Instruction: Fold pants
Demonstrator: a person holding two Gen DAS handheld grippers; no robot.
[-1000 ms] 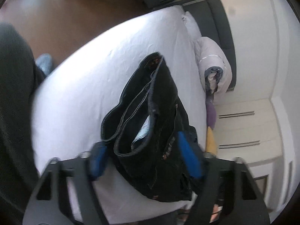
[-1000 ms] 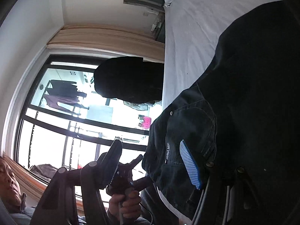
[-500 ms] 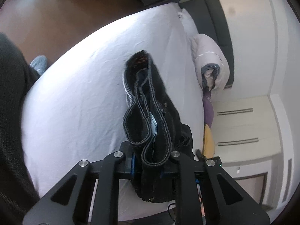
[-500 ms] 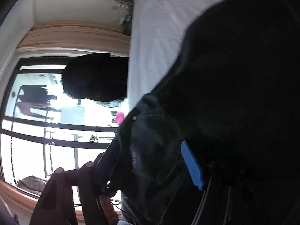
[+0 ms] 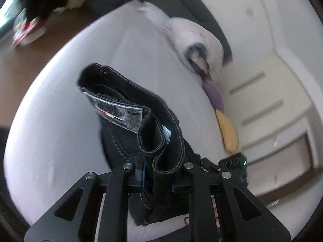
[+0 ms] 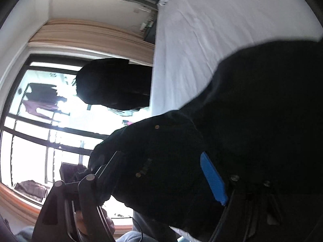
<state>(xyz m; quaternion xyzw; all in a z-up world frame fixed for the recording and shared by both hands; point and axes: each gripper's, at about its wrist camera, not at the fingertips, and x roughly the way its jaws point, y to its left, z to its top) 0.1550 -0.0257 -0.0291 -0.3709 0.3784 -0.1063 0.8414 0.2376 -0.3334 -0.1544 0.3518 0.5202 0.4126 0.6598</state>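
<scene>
Black pants (image 5: 141,121) hang bunched over the white bed (image 5: 60,121). My left gripper (image 5: 158,173) is shut on the pants' waistband, with the stitched band folded between its jaws. In the right wrist view the black pants (image 6: 252,121) fill the lower right. My right gripper (image 6: 161,181) stands open, one blue pad (image 6: 212,179) lying against the cloth, the other finger (image 6: 88,193) out to the left with pants fabric draped between them.
A rolled white duvet (image 5: 193,40), a purple item (image 5: 214,94) and a yellow item (image 5: 228,133) lie at the bed's far side by white drawers (image 5: 272,109). A dark chair (image 6: 113,84) stands before the window (image 6: 40,121). Red shoes (image 5: 28,30) lie on the floor.
My left gripper closed on the waistband and has since lifted and swung it. The right gripper stayed open as the pants shifted across its view.
</scene>
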